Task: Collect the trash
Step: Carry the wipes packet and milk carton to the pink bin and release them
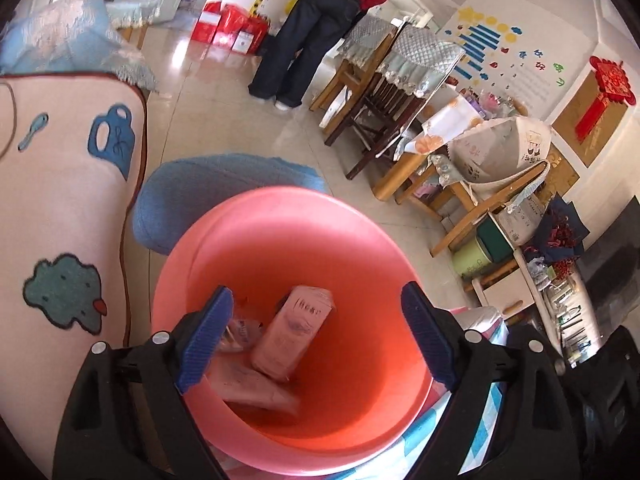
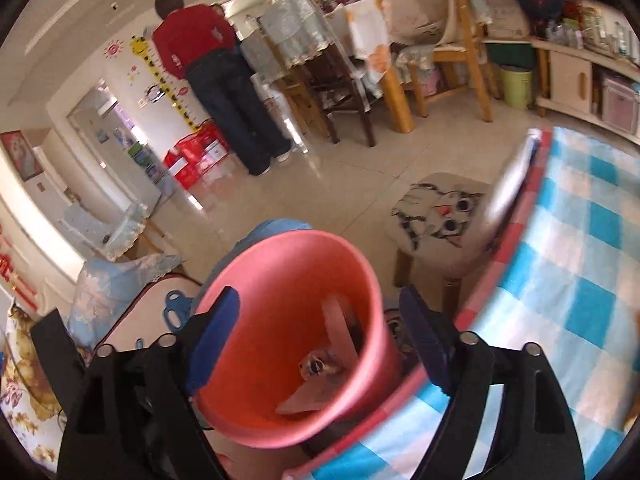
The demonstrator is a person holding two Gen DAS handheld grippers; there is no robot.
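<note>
Between the blue pads of the left claw [image 1: 316,336] sits a salmon-pink bucket [image 1: 360,264]; inside lies a pale pink carton [image 1: 292,336]. Right of the right claw [image 2: 326,344], a blue-and-white checked cloth [image 2: 580,280].

- A pink bucket [image 1: 304,240] is seen at lower centre, with a pink carton [image 1: 292,332] and crumpled wrappers [image 1: 240,332] lying inside.
- The left gripper [image 1: 316,336] is held above it, blue fingers [image 1: 206,336] spread wide, nothing gripped.
- A person [image 1: 320,28] is seen standing at the top.
</note>
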